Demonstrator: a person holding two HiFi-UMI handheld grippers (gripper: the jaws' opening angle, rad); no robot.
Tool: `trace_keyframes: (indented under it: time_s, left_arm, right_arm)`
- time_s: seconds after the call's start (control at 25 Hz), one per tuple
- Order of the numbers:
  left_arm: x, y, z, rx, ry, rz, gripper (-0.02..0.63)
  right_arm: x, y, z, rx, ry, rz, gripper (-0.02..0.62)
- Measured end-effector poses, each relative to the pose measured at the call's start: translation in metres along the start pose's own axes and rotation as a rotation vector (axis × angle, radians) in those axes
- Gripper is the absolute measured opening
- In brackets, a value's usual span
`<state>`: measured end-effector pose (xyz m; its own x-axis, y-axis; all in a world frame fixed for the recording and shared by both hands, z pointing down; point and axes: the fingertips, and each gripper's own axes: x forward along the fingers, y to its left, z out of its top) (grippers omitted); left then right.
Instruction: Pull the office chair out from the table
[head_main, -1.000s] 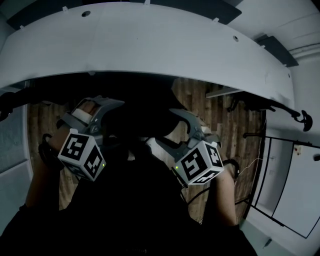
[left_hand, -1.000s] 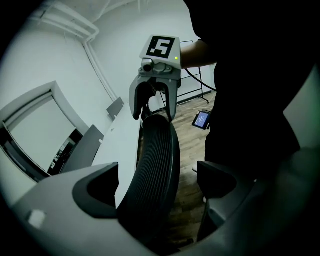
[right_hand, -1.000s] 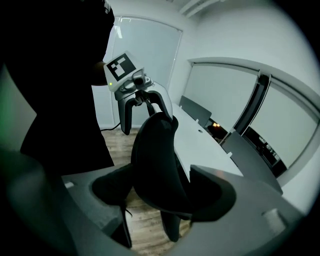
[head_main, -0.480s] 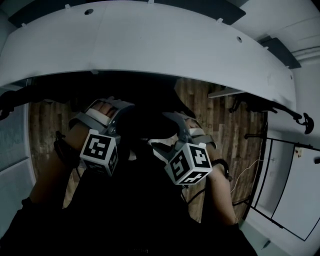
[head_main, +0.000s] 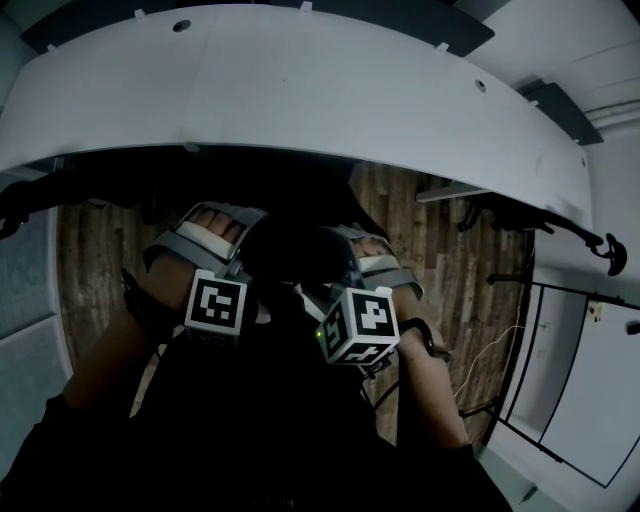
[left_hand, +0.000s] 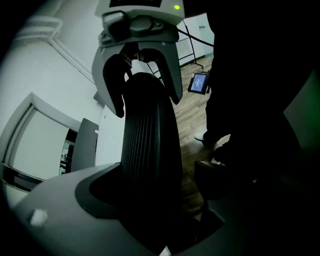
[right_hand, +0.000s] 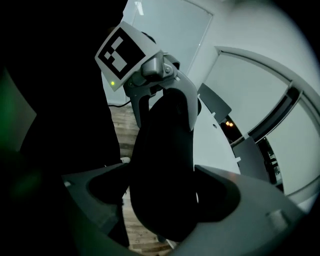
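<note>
A: Grip status?
B: Left hand-held gripper (head_main: 222, 232) and right hand-held gripper (head_main: 352, 252) both spread astride the backrest (left_hand: 147, 145) of the office chair (head_main: 290, 248). Left jaws just narrowing, right just widened. Chair tucked under table (head_main: 300, 90).
A: Tip?
B: Clamp evenly, pull straight back.

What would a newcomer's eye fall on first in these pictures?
The black chair back fills the middle, in front of the curved white table at the top. The left gripper and right gripper straddle its top edge, jaws open around it; the left's have just been closing a little, the right's opening.
</note>
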<state>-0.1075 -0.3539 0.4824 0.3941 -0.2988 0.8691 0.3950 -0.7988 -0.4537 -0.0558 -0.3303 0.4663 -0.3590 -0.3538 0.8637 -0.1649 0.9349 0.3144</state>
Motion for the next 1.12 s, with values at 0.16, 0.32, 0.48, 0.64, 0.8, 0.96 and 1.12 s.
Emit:
trace_keyframes:
  time_s: [0.16, 0.32, 0.48, 0.64, 0.8, 0.96, 1.12]
  left_arm:
    - [-0.001, 0.008, 0.002, -0.013, 0.001, 0.036, 0.372]
    - [0.000, 0.007, 0.008, -0.002, -0.002, 0.045, 0.374]
    - [0.002, 0.009, 0.018, 0.004, 0.007, 0.045, 0.371]
    - [0.004, 0.009, 0.031, -0.004, 0.000, 0.060, 0.368]
    - [0.008, 0.009, 0.046, -0.019, 0.006, 0.071, 0.368]
    - [0.019, 0.013, 0.075, -0.041, 0.018, 0.103, 0.365]
    - [0.025, 0.014, 0.107, -0.075, 0.050, 0.093, 0.359]
  right_arm:
    - [0.007, -0.002, -0.009, -0.093, 0.060, -0.056, 0.375]
    - [0.002, -0.002, -0.013, -0.102, 0.012, -0.021, 0.287]
    - [-0.004, -0.001, -0.023, -0.119, 0.018, 0.029, 0.284]
    - [-0.009, 0.000, -0.032, -0.125, 0.007, 0.031, 0.285]
    - [-0.016, -0.001, -0.047, -0.152, -0.014, 0.013, 0.285]
    - [-0.029, -0.004, -0.072, -0.188, -0.061, -0.073, 0.283]
    - [-0.051, -0.003, -0.100, -0.268, -0.079, -0.137, 0.236]
